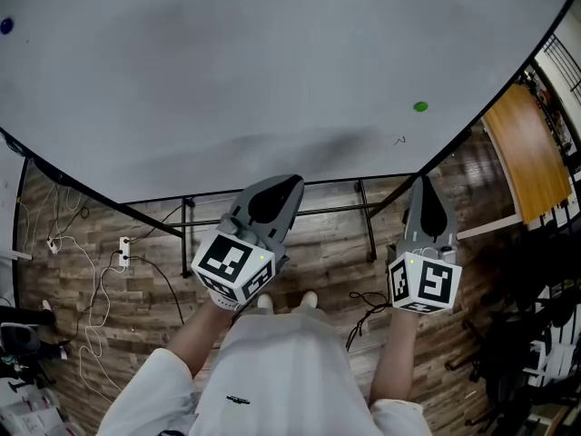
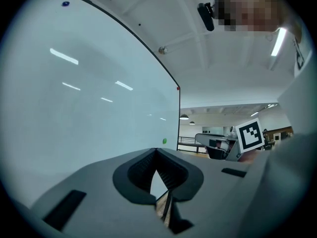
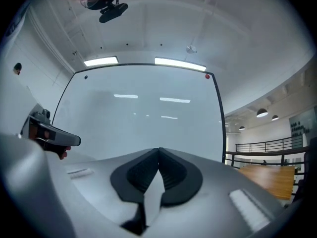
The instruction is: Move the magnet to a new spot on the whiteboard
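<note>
On the left, the grey left gripper [image 1: 283, 183] is held before the large white whiteboard [image 1: 227, 71], its jaws closed tip to tip with nothing caught between them. Further right, the small round green magnet [image 1: 420, 106] is seen stuck low on the board, clear of both tools. Just below it, the grey right gripper [image 1: 425, 185] is held with jaws likewise pressed together and empty.

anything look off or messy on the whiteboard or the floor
Nothing damaged or askew. The whiteboard has grey smudges across its middle and a small pen mark near the green magnet; loose cables trail over the floor at the left.
</note>
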The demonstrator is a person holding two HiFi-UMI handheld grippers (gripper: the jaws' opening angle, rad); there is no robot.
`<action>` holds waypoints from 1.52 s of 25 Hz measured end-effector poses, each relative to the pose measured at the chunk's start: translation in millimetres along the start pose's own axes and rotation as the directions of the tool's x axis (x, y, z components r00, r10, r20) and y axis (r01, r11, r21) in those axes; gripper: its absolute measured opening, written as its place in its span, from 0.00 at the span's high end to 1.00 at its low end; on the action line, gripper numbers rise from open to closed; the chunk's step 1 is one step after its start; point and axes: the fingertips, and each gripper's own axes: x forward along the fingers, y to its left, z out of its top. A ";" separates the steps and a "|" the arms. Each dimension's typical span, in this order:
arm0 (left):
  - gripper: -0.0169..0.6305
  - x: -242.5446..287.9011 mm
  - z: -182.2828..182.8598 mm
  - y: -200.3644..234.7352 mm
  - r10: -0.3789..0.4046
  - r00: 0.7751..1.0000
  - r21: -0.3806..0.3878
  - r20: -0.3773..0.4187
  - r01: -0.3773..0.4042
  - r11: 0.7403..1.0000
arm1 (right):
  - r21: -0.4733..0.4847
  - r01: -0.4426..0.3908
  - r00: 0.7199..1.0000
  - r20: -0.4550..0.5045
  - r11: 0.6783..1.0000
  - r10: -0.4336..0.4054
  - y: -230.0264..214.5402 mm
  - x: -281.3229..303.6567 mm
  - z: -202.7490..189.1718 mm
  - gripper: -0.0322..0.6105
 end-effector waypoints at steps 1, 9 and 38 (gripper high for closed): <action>0.96 -5.1 0.3 0.7 0.001 1.000 0.002 0.000 -0.001 1.000 | -0.001 0.002 1.000 0.001 1.000 -0.002 3.8 -6.7 1.6 0.93; 0.96 -29.2 -3.8 0.1 0.003 1.000 0.023 -0.009 -0.003 1.000 | -0.025 -0.010 1.000 -0.005 1.000 0.010 24.8 -52.2 -5.9 0.93; 0.96 -41.0 -29.8 -13.3 0.006 0.999 -0.009 -0.045 -0.006 1.000 | -0.004 -0.049 0.995 -0.085 0.999 0.049 28.6 -87.3 -40.2 0.93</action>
